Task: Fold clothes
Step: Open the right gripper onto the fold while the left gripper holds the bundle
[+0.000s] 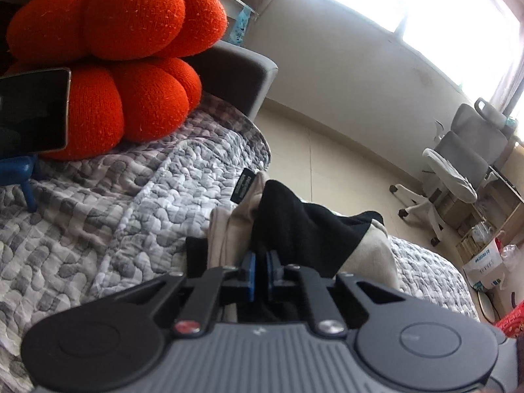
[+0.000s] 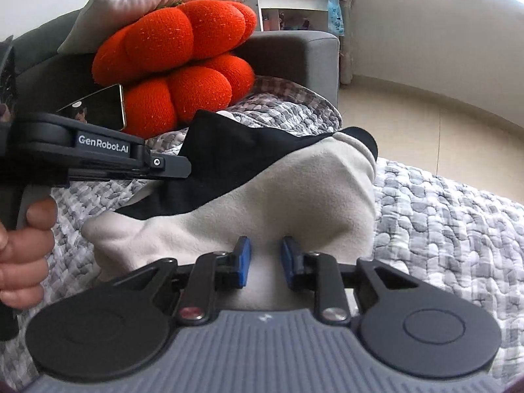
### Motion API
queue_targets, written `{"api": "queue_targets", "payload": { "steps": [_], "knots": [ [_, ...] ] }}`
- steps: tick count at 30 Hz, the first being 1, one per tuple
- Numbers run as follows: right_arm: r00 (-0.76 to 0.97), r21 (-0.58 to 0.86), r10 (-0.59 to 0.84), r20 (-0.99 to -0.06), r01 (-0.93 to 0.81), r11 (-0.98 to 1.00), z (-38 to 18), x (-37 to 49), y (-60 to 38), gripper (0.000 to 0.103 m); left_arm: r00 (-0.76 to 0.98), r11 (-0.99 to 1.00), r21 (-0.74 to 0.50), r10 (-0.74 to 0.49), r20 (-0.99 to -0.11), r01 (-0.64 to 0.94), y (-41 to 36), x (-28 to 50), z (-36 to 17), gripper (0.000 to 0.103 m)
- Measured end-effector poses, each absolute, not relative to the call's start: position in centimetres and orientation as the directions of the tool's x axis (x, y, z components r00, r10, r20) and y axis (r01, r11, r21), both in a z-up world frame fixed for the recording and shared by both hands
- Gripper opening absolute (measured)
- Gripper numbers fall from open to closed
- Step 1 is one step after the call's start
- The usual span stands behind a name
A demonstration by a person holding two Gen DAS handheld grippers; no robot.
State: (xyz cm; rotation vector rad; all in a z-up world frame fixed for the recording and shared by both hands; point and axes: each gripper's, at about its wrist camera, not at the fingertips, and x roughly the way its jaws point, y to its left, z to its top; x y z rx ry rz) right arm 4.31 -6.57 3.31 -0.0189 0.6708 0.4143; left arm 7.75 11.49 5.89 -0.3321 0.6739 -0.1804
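The soft cream-and-black fleece garment [image 2: 262,196] lies bunched on the grey-and-white quilted bed cover [image 2: 442,203], toward four o'clock from the knitted orange pumpkin-shaped cushion [image 2: 183,62] that leans on the grey upholstered headboard [image 2: 294,55]. The left tool [image 1: 261,271] has its blue pads nearly together, pinching a fold of the garment's black part, with cream cloth just beside it at nine o'clock. In the right wrist view this same tool enters from nine o'clock, gripped by a person's hand [image 2: 23,249], its tip buried in the black fabric. The right tool [image 2: 264,260] stands partly open, its blue pads on either side of a cream fold; whether they press it I cannot tell. A dark-screened phone [image 1: 31,114] rests against the cushion at eight o'clock. A grey office chair [image 1: 458,170] stands on the floor well apart.
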Motion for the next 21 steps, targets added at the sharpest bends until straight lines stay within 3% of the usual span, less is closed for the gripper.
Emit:
{"api": "queue_targets", "payload": {
  "steps": [2, 5, 7, 9, 10, 11, 14, 21],
  "knots": [
    [0.705, 0.123, 0.368, -0.606, -0.374, 0.919, 3.3, 4.6, -6.6, 0.027, 0.768, 0.927, -0.371, -0.27, -0.58, 0.046, 11.8, 7.7, 5.9, 0.007],
    [0.681, 0.25, 0.418, -0.601, -0.337, 0.908, 3.3, 5.5, -8.1, 0.025, 0.781, 0.915, -0.404, -0.26, -0.568, 0.011, 12.8, 7.4, 6.2, 0.007],
    [0.677, 0.294, 0.424, -0.601, -0.306, 0.905, 3.2, 6.0, -8.6, 0.018, 0.792, 0.906, -0.424, -0.251, -0.556, -0.011, 13.5, 7.2, 6.7, 0.008],
    [0.682, 0.273, 0.407, -0.608, -0.301, 0.914, 3.4, 6.0, -8.3, 0.015, 0.795, 0.892, -0.451, -0.255, -0.55, -0.026, 14.4, 6.9, 6.9, 0.028],
    [0.685, 0.263, 0.398, -0.61, -0.299, 0.917, 3.5, 6.0, -8.2, 0.015, 0.79, 0.884, -0.467, -0.268, -0.551, -0.026, 14.7, 6.7, 6.9, 0.053],
    [0.685, 0.264, 0.398, -0.611, -0.297, 0.917, 3.5, 6.0, -8.1, 0.015, 0.785, 0.875, -0.483, -0.283, -0.551, -0.024, 15.0, 6.6, 6.9, 0.062],
    [0.685, 0.269, 0.398, -0.611, -0.293, 0.917, 3.5, 6.1, -8.1, 0.015, 0.767, 0.878, -0.478, -0.316, -0.558, 0.013, 14.5, 6.3, 6.7, 0.062],
    [0.686, 0.254, 0.397, -0.61, -0.304, 0.918, 3.4, 6.1, -8.0, 0.015, 0.728, 0.966, -0.254, -0.211, -0.652, 0.052, 10.9, 5.5, 4.7, 0.057]
  ]
}}
